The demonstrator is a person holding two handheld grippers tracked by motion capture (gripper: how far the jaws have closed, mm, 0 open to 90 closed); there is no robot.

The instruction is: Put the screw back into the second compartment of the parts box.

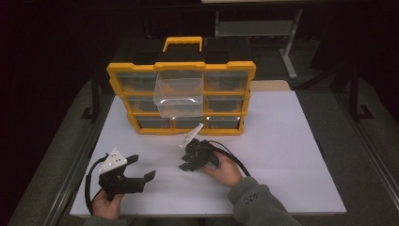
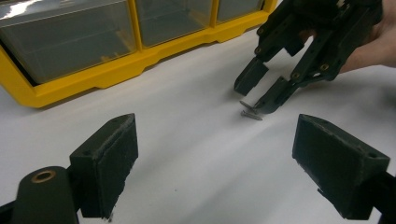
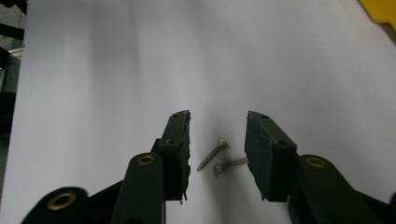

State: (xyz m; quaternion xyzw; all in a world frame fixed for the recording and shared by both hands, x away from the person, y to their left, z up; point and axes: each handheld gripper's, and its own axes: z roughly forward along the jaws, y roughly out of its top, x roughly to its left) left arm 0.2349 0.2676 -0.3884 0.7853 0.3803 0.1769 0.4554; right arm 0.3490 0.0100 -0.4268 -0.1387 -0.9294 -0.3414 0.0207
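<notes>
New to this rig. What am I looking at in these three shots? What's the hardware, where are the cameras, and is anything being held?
No robot here: a person holds a two-jaw tool in each hand. The high view looks down on a white table with a yellow parts organizer, one clear drawer pulled out. The other two views ride on the tools, looking along their black jaws. The left gripper is open with nothing between its jaws. The right gripper is open, its jaws straddling two small screws lying on the table. Neither gripper is holding anything yet.
</notes>
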